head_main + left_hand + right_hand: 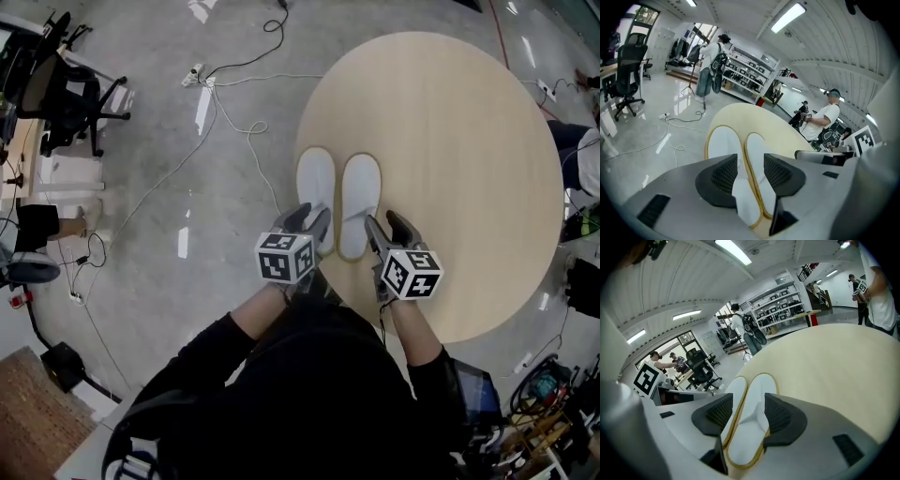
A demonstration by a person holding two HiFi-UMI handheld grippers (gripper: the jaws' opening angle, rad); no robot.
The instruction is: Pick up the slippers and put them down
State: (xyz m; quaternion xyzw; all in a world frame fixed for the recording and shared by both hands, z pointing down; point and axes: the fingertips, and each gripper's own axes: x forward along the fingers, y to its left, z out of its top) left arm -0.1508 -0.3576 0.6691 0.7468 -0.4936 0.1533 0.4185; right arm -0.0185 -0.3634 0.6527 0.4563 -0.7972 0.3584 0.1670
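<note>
**Inspector:** Slippers (317, 183): location and condition?

**Operator:** Both lie flat on the round worktop (450, 141), side by side with their inner edges touching, near the edge closest to me. Neither one is lifted.

**Inspector:** State of your grippers?

**Operator:** My left gripper (312, 220) is at the heel end of the left slipper (723, 143). Its jaws are spread and nothing is clamped. The heel shows in the gap, and I see no pad pressing on it. My right gripper (386, 225) is at the heel of the right slipper (754, 423), with its jaws apart on either side of the heel and also not gripping.

**Inspector:** Progress?

**Operator:** I judge the task to be at its opening stage. Both grippers are in place, but no grasp has been made. What is left is to close on each heel, lift both slippers and put them down.

**Inspector:** Any concerns?

**Operator:** One. In the left gripper view, the inner edge of the right slipper also sits within the gap. If I close as things stand, I might pinch both slippers.
</note>
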